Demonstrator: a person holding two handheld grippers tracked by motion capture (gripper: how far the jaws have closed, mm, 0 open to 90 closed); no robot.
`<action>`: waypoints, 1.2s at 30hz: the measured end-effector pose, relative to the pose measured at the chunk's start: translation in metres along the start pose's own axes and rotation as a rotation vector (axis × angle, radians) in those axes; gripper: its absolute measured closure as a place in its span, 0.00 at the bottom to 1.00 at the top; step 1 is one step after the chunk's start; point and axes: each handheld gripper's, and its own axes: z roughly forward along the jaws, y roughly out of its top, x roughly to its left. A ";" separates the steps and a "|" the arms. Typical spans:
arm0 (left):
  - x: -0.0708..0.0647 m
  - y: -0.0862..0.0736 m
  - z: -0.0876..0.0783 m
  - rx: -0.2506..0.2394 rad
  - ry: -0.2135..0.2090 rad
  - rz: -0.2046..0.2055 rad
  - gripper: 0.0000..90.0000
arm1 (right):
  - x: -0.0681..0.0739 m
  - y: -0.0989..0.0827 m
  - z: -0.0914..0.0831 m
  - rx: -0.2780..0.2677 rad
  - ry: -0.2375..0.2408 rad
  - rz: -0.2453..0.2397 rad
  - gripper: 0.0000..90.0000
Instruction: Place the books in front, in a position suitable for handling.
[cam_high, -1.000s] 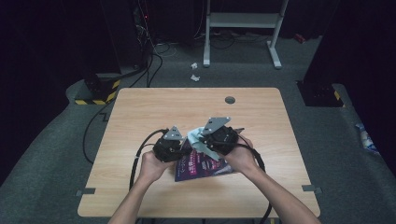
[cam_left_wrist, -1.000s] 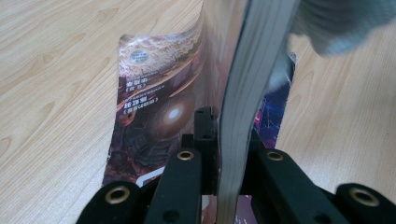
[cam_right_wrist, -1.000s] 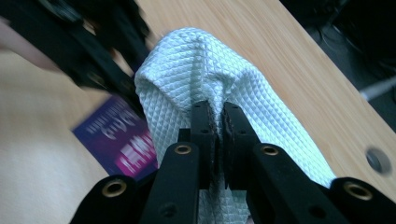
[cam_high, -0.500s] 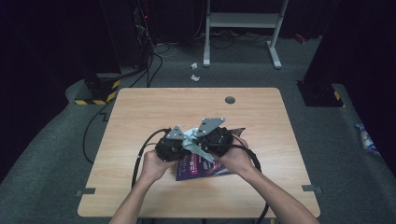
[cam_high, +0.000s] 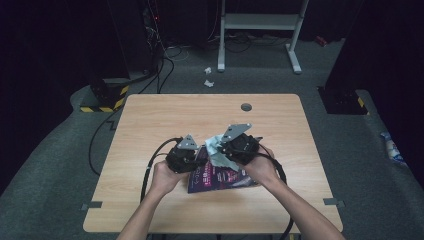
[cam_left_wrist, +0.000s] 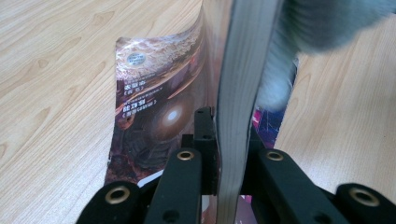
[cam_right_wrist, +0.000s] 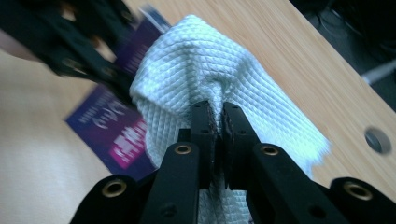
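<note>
A book with a purple cover (cam_high: 220, 179) lies near the front middle of the wooden table (cam_high: 165, 115). My left gripper (cam_high: 189, 156) is shut on the book's block of pages (cam_left_wrist: 238, 93), which stands on edge with the cover (cam_left_wrist: 159, 107) curled away to the left. My right gripper (cam_high: 226, 150) is shut on a pale waffle-weave cloth (cam_right_wrist: 210, 70). The bunched cloth (cam_high: 215, 149) hangs over the book's top edge, right beside the left gripper. In the left gripper view the cloth (cam_left_wrist: 322, 23) is a blur against the pages. The right gripper view has the book (cam_right_wrist: 112, 133) under the cloth.
A round cable hole (cam_high: 245, 106) sits in the table's far middle. Cables (cam_high: 150, 170) trail from the grippers over the front edge. A white metal frame (cam_high: 260, 22) and paper scraps (cam_high: 207, 75) are on the floor beyond the table.
My right gripper has shifted slightly with the cloth against the book's top. The left gripper and the book have stayed in place.
</note>
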 end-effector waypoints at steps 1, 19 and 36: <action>0.000 0.000 0.000 0.002 0.000 0.000 0.93 | 0.004 0.003 -0.001 -0.012 0.008 -0.012 0.94; 0.001 -0.001 -0.003 -0.017 -0.019 -0.017 0.93 | -0.004 -0.002 0.001 0.012 0.009 0.021 0.94; 0.003 -0.001 -0.013 -0.034 -0.036 -0.024 0.93 | -0.041 -0.038 0.007 0.062 -0.055 0.132 0.94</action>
